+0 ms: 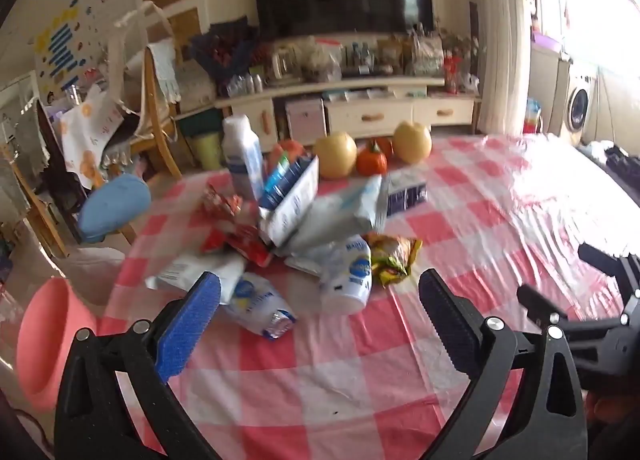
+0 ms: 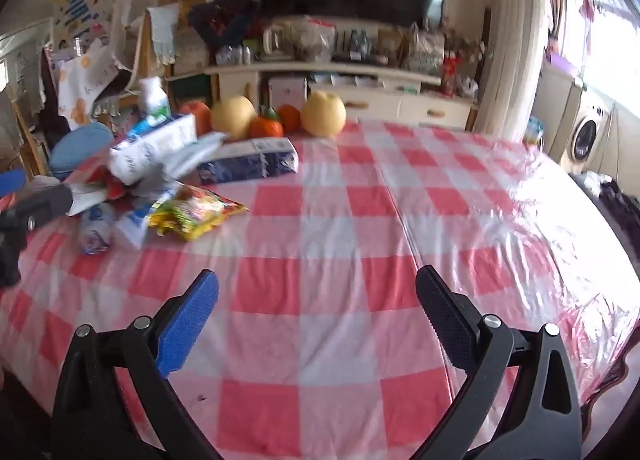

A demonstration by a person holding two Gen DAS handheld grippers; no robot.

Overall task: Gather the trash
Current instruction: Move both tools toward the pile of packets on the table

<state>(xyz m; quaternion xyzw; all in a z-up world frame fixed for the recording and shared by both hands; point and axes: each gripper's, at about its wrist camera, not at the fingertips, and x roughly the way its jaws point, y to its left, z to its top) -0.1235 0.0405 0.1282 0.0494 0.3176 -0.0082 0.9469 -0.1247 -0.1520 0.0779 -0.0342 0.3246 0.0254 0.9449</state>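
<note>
While the trash pile [image 1: 304, 228] lies on the checked table [image 1: 460, 220], with a yellow snack bag [image 2: 192, 212] at its edge, the left gripper [image 1: 320, 296] and right gripper [image 2: 316, 292] hang spread wide and hold nothing. The pink bin [image 1: 44, 344] stands beside the table; its inside is not visible.

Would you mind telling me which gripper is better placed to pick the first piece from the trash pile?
Left. The left gripper hangs open right over the trash pile, a crushed plastic bottle just ahead. The right gripper, also open, faces bare checked tablecloth, with the pile off to its left.
</note>
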